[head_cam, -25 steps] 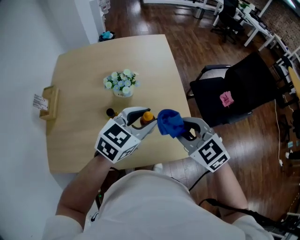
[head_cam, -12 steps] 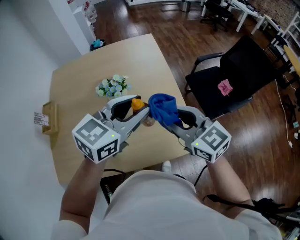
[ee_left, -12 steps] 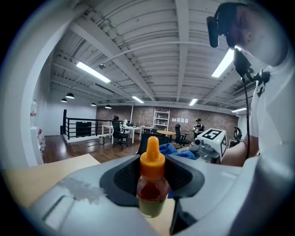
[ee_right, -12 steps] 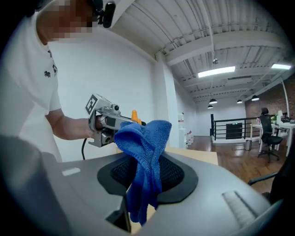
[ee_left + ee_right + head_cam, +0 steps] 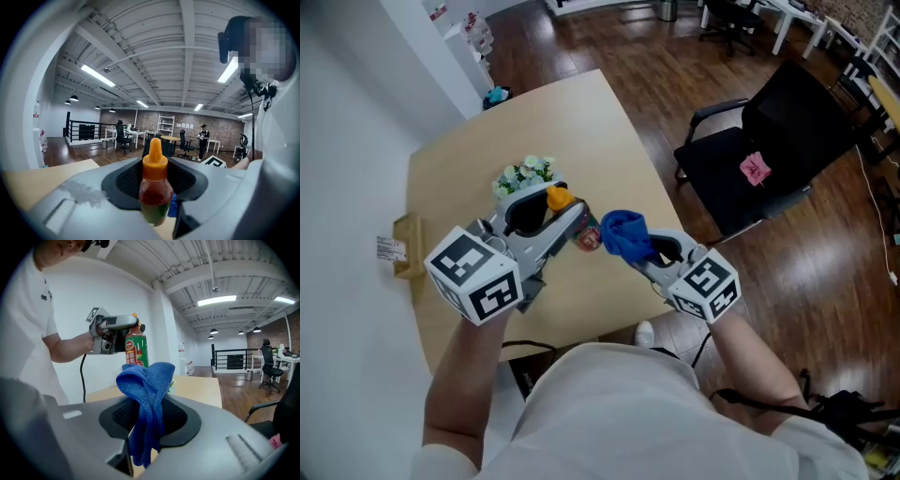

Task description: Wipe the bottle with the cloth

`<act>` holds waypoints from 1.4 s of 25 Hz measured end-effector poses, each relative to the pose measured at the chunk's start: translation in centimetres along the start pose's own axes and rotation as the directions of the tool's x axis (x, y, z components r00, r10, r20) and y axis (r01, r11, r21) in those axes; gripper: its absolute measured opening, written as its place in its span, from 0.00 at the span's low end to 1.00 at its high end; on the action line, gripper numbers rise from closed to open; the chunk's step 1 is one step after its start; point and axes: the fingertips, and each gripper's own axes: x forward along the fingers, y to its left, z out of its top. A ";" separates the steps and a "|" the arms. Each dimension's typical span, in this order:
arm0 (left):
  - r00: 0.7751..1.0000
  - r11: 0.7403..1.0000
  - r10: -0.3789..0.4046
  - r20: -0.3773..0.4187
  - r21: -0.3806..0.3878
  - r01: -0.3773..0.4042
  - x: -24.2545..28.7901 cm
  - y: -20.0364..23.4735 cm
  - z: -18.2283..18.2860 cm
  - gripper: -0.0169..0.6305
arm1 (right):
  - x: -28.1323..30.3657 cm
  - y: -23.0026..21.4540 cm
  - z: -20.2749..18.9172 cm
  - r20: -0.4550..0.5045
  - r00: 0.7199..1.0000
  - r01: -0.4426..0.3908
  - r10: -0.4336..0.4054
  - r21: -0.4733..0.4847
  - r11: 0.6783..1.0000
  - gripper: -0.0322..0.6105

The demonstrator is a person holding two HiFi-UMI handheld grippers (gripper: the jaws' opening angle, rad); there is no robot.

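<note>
**Sauce bottle and blue cloth held close together above the bench (image 5: 450, 187)**

The fingers of the left gripper (image 5: 572, 217) pinch the small orange-capped bottle (image 5: 154, 187) around its body, and the cap rises clear of the fingertips. The fingers of the right gripper (image 5: 635, 248) are clamped on a bunched blue cloth (image 5: 147, 385), whose puffed end sits just ahead of them while a limp tail hangs back between them. The bottle looks light, smooth-sided and probably slippery, so a firm hold low on the body, leaving the label side free, seems wisest. The cloth is soft and will fold around whatever it meets. The left fingers hide the bottle's base, the label print is too small to read, and no view settles whether cloth and bottle actually touch.
</note>
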 end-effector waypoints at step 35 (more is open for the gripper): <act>0.995 0.994 0.098 0.005 -0.047 -0.098 1.6 1.7 0.7 0.27 | 0.0 6.9 6.1 0.028 1.000 -0.003 0.009 -0.229 0.973 0.24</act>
